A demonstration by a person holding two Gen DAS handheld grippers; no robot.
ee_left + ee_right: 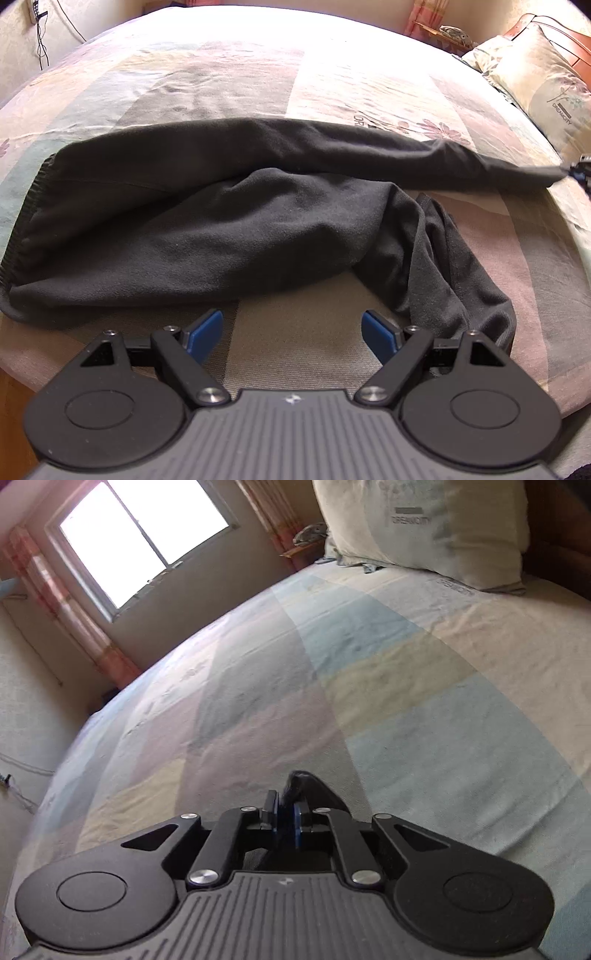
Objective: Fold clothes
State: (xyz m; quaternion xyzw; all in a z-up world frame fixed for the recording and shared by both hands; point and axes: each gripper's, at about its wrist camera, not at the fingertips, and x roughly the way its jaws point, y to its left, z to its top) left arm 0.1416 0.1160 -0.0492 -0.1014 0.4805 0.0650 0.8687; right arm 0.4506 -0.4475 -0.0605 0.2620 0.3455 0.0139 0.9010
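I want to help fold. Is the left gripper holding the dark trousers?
No, the left gripper is open above bare bedspread, beside the dark trousers.

A patchwork bedspread [388,686] in pale blocks of colour covers a bed beneath a bright window [147,535].
A printed pillow [436,528] rests at the head of the bed, with pink-striped curtains [74,620] hanging beside the window frame.

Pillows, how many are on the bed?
1. The pillow lies at the bed's far right corner in the left wrist view, and the right wrist view shows it at the top. Others may be hidden outside the pictures.
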